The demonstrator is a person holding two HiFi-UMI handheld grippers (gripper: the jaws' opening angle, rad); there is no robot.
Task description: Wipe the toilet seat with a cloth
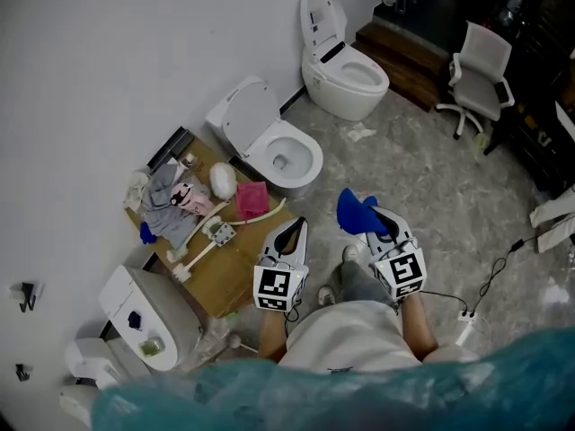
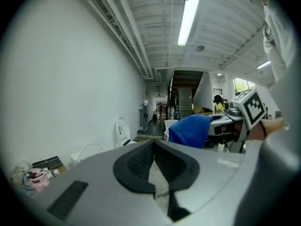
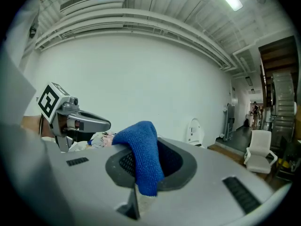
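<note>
Jaws: my right gripper (image 1: 375,224) is clamped on the cloth (image 1: 357,210); my left gripper (image 1: 293,232) is closed and empty. Both hang just short of the toilet (image 1: 269,142). I judge the cloth should meet its seat (image 1: 310,164) flat.

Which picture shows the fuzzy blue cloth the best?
The right gripper view: the blue knitted cloth fills the middle, held by the right gripper. The head view shows it small; the left gripper view shows a bunched part.
</note>
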